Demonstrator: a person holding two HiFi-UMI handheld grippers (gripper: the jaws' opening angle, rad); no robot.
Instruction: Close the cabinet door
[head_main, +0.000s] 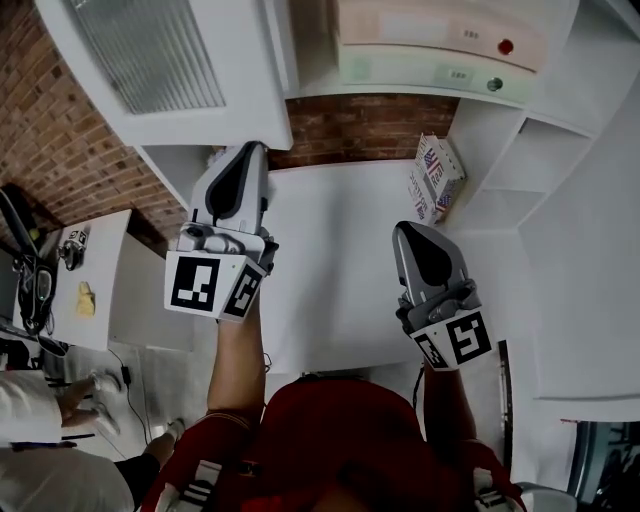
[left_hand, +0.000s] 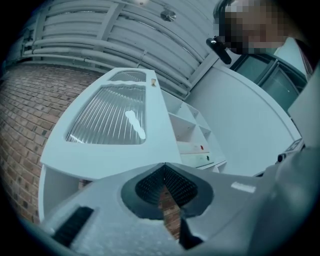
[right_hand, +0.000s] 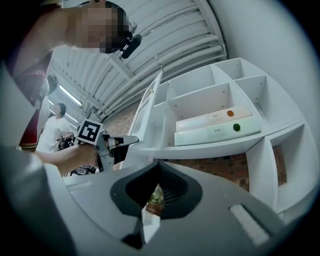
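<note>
The white cabinet door (head_main: 160, 70) with a ribbed glass panel stands swung open at the upper left of the head view. In the left gripper view the cabinet door (left_hand: 112, 120) fills the middle, with a white handle (left_hand: 136, 124) on the glass. My left gripper (head_main: 245, 150) is shut with nothing in it, its tip just under the door's lower edge; I cannot tell whether it touches. The left gripper (right_hand: 131, 141) also shows in the right gripper view, beside the door's edge. My right gripper (head_main: 410, 232) is shut and empty, lower and to the right, above the white counter (head_main: 340, 260).
Two flat boxes, one with a red dot (head_main: 440, 30) and one with a green dot (head_main: 430, 72), lie on the cabinet shelf. A flag-printed carton (head_main: 435, 175) stands at the counter's back right. Brick wall (head_main: 60, 140) is behind. A small side table (head_main: 95, 285) and another person (head_main: 40, 400) are at left.
</note>
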